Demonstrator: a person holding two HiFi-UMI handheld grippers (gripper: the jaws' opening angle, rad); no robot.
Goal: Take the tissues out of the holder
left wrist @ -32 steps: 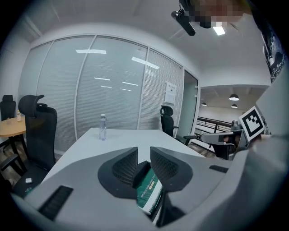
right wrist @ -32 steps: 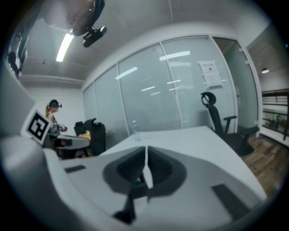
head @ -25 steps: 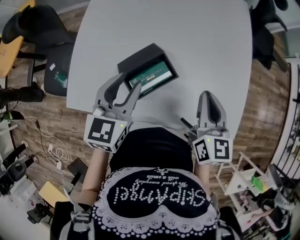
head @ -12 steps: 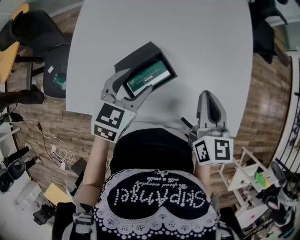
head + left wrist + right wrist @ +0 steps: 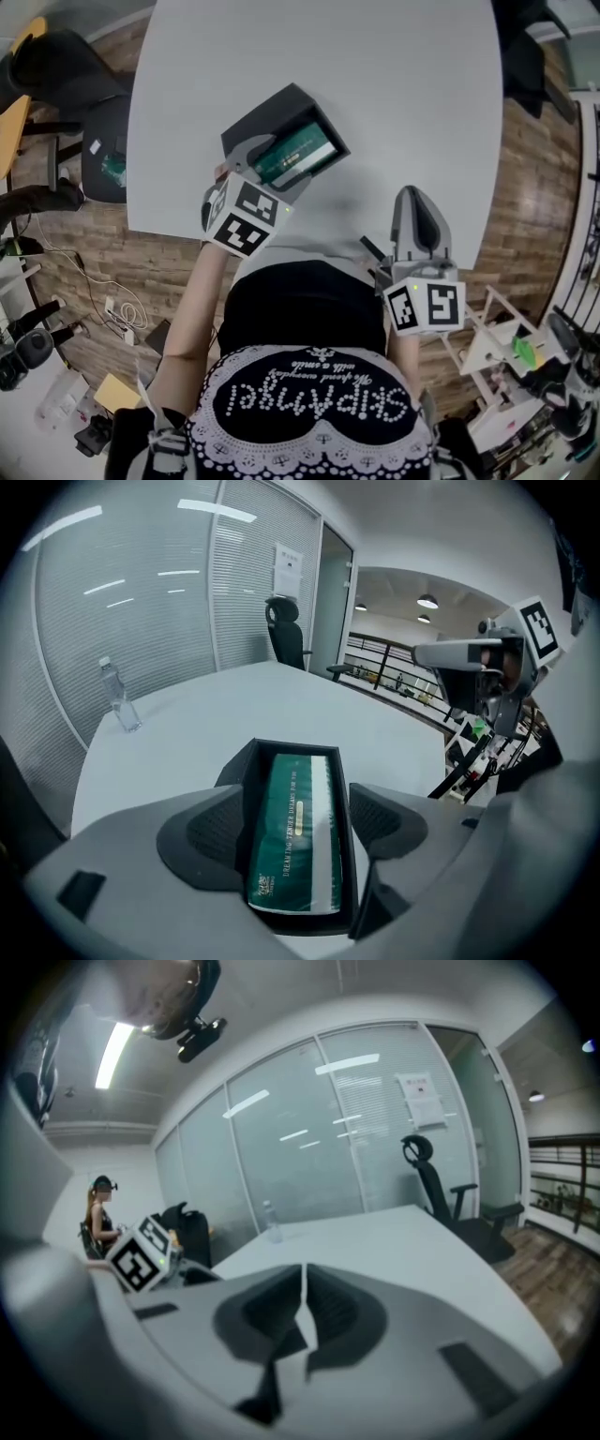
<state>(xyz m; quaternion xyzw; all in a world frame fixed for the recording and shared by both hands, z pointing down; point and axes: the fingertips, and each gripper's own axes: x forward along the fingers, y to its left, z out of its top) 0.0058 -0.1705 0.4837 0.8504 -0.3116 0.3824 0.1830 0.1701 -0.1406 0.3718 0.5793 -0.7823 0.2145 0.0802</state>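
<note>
A black holder [image 5: 272, 111] lies on the white table [image 5: 394, 84] with a dark green tissue pack [image 5: 298, 156] in it. My left gripper [image 5: 272, 171] reaches over the holder's near end. In the left gripper view its jaws stand on either side of the holder [image 5: 246, 772] and are opening. The green pack [image 5: 298, 808] and the holder's walls lie between the pads [image 5: 386, 822], which do not press on them. My right gripper [image 5: 418, 217] hovers at the table's near edge, shut with nothing in it [image 5: 303, 1312].
A clear water bottle [image 5: 120, 701] stands at the far side of the table. An office chair [image 5: 285, 636] is behind the table, and a black chair [image 5: 70, 66] at its left. A white rack [image 5: 497, 347] stands on the floor at the right.
My left gripper has moved forward over the table edge, and its jaws have widened and now straddle the holder's near end. The right gripper has stayed in place.
</note>
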